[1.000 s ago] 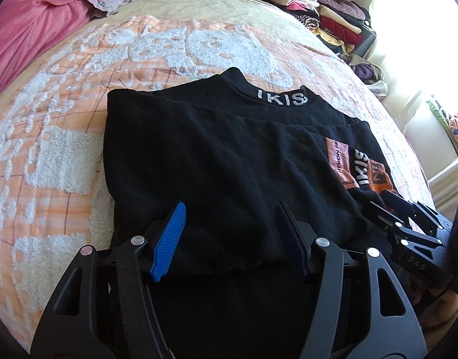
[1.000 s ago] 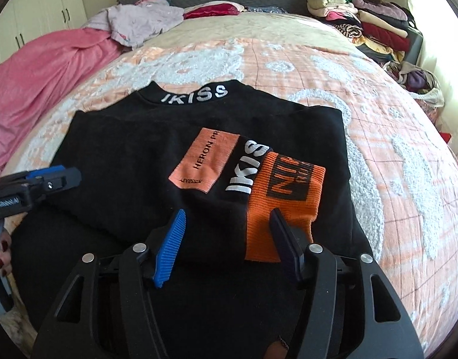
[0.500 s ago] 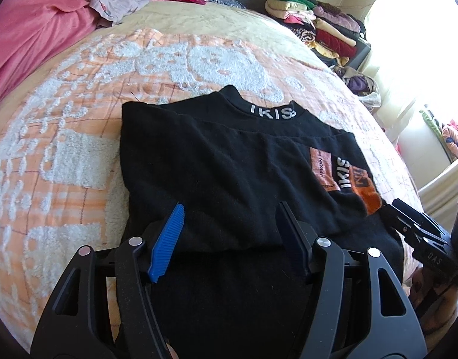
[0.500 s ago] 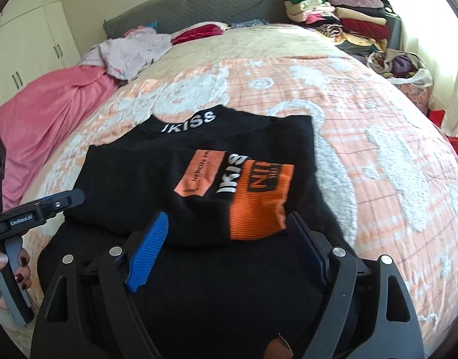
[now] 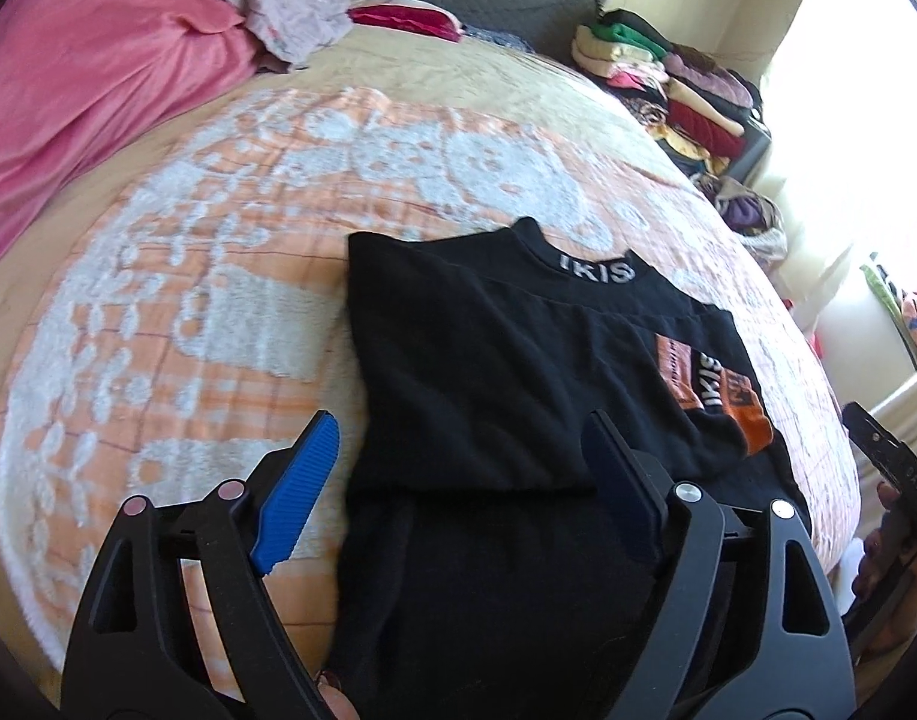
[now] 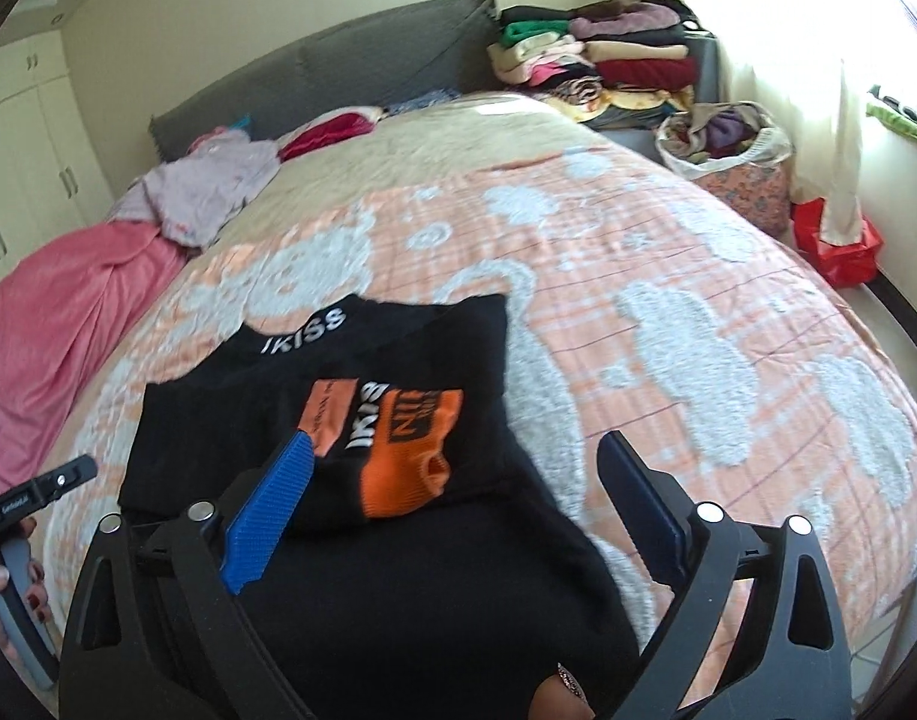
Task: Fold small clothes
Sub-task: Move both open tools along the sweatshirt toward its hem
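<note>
A black sweater (image 5: pixel 500 360) lies partly folded on a bed (image 5: pixel 218 240), collar marked "IKISS" toward the headboard (image 6: pixel 338 66), hem toward the camera; an orange-printed sleeve (image 6: pixel 398 438) is folded across its front. The sweater's long axis runs straight away from both grippers, collar farthest off, hem nearest. The left gripper (image 5: pixel 458 480) hangs over the lower left part, jaws spread, holding nothing. The right gripper (image 6: pixel 458 510) hangs over the lower right part, just short of the orange cuff, jaws likewise spread and empty. Neither looks clearly nearer the hem; each seems placed to take its own corner, and the likely next move is to bring the hem up toward the collar. The knit looks thick and soft, with a ridge where the folded layer ends. Around it, an orange-and-white blanket (image 6: pixel 698 330) covers the bed, a pink sheet (image 5: pixel 86 96) lies to the left, and stacked clothes (image 6: pixel 596 54) stand by the window.
</note>
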The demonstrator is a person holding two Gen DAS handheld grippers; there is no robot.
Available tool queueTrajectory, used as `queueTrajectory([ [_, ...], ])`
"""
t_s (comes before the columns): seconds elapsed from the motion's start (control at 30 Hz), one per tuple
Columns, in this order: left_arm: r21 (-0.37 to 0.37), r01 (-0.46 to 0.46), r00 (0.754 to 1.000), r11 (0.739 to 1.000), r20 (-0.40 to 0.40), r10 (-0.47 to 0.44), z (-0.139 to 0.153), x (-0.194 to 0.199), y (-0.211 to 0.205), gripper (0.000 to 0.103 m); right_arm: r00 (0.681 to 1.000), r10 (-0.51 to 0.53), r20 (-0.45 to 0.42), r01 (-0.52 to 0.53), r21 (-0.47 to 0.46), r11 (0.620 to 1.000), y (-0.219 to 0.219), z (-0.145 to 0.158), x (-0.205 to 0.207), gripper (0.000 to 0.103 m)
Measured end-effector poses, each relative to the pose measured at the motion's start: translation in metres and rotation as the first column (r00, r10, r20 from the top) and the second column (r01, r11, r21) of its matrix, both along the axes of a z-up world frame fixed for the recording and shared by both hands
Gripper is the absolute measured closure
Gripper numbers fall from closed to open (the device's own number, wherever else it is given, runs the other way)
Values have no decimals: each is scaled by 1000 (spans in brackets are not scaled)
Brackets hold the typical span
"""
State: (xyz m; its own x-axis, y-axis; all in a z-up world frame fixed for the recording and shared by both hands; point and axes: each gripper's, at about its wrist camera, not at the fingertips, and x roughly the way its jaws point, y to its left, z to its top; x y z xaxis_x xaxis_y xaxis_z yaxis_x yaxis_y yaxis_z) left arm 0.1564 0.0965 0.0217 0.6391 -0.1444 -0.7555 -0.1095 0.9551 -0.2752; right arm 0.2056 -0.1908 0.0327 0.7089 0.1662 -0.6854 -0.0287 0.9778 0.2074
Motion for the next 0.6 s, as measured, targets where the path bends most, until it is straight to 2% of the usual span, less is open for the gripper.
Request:
queueTrajectory([
  [0.17, -2, -53, 999, 999, 12, 53, 5, -7, 17, 25, 1000, -25, 12, 25, 6, 1000, -8, 5, -4, 7],
  [0.27, 6, -80, 997, 997, 21, 80, 8, -12, 26, 18, 999, -28, 16, 28, 2, 1000, -8, 6, -6, 7],
  [0.47, 8, -106, 994, 994, 28, 106, 10, -18, 35, 13, 999, -27, 26, 26, 5, 1000, -9, 11, -11, 7],
  [0.5, 14, -109, 994, 994, 26, 109, 10, -19, 35, 10, 999, -26, 24, 26, 8, 1000, -9, 11, -12, 7],
  [0.6, 23, -113, 993, 993, 23, 113, 9, -22, 37, 10, 999, -26, 24, 26, 15, 1000, -9, 12, -13, 7],
])
